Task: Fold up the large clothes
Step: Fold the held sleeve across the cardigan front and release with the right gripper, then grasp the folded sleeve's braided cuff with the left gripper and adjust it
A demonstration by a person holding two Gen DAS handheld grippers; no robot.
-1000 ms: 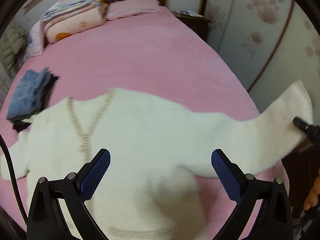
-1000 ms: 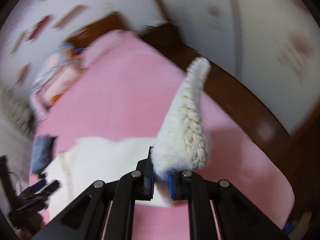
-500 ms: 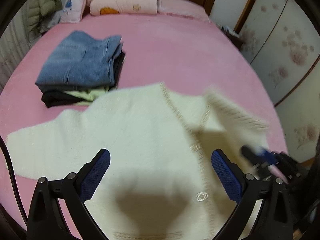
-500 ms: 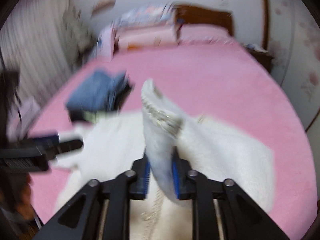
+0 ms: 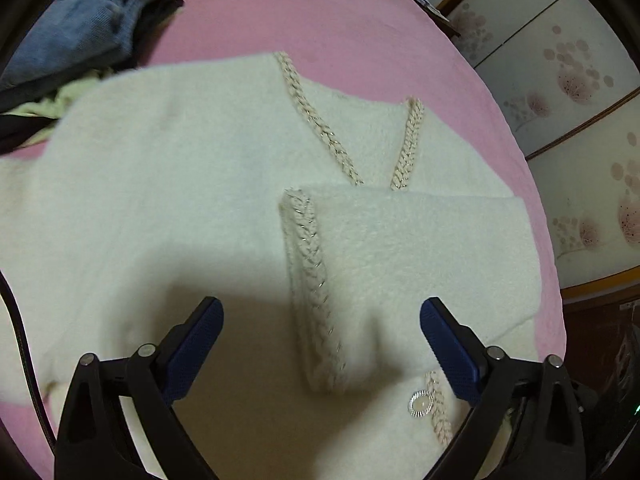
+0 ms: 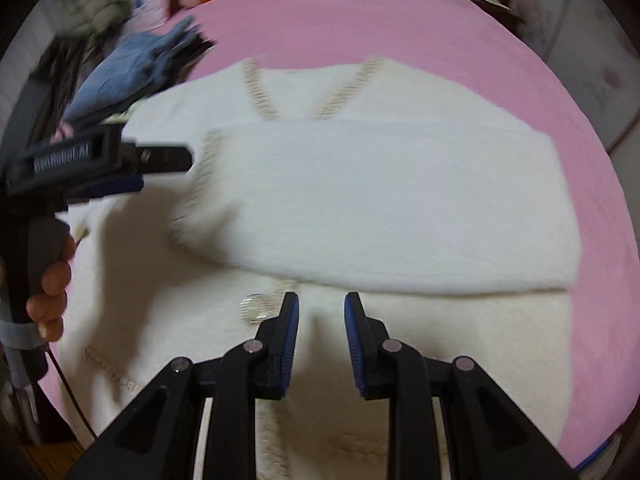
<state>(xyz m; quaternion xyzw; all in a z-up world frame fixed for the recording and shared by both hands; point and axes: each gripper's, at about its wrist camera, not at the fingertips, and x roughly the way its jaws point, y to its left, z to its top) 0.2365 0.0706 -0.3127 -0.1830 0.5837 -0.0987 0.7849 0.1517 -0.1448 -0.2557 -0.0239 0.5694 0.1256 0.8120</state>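
At far left of the bed (image 5: 360, 12), a stack of folded jeans (image 5: 80, 36) lay against the cardigan's outstretched left shoulder, likely the finished pile, parked out of the working area.

The white cardigan (image 5: 160, 184) lay face up across the pink cover, V-neck with braided trim (image 5: 316, 120) pointing away from me. Its left sleeve was spread toward the left edge, not yet folded, I judged.

My left gripper (image 5: 320, 344) hovered over the lower chest, empty. Its fingers (image 5: 196, 340) stood wide apart and were just beginning to close, with only flat knit beneath them, none pinched. In the right wrist view the person's hand (image 6: 50, 288) gripped its handle at the left edge.

Centre-right, the right sleeve (image 6: 380, 200) lay folded across the chest, its braided cuff (image 5: 308, 264) landing near the placket (placed there to square the body for the next fold, I'd say). A round button (image 5: 420, 403) showed just below it.

My right gripper (image 6: 322, 344) sat near the hem side of that sleeve, fingers (image 6: 290, 336) parted a narrow way with nothing between them: no fabric held.

Next probable step: the left sleeve, mirrored.
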